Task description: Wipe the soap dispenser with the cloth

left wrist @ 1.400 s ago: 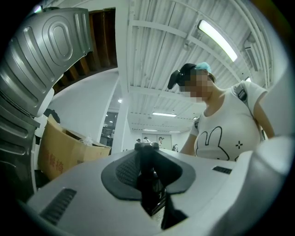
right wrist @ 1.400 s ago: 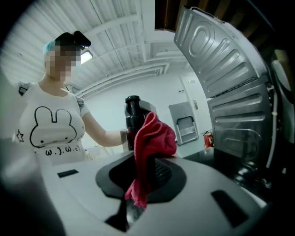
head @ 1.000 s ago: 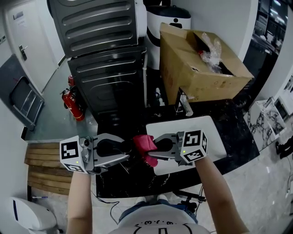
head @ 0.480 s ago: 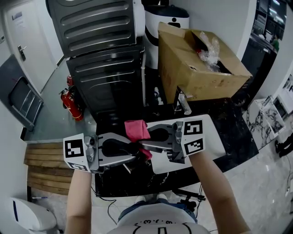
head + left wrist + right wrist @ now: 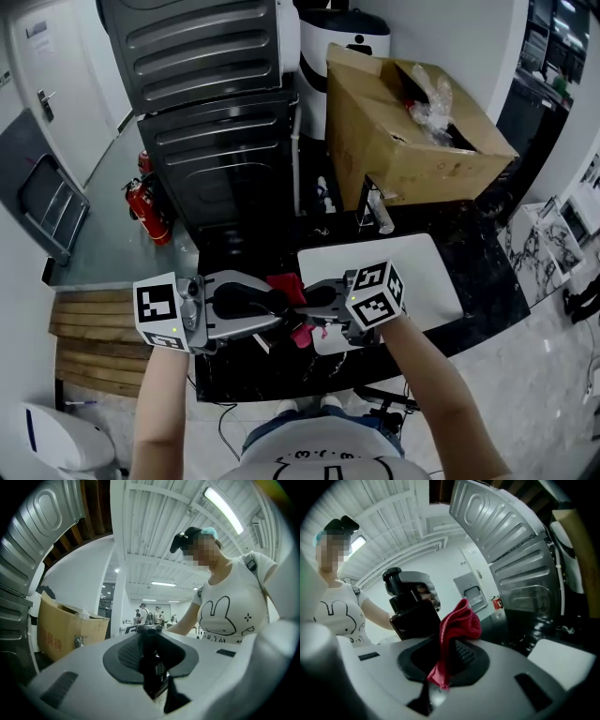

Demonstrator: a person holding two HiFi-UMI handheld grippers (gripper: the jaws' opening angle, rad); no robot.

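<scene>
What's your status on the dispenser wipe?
Left gripper shut on black soap dispenser. Right gripper shut on red cloth. Cloth right beside dispenser, contact unclear. Nothing seen between them.

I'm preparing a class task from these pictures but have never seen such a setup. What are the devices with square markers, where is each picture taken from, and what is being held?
There is no robot: a person holds a two-jaw gripper in each hand. The head view looks down from a camera on the person's head; each gripper view comes from a camera riding on that gripper, looking along its jaws. The left gripper is shut on a black soap dispenser. The right gripper is shut on a red cloth, close to the dispenser. Below is a black counter with a white board on it; a cardboard box stands behind.
</scene>
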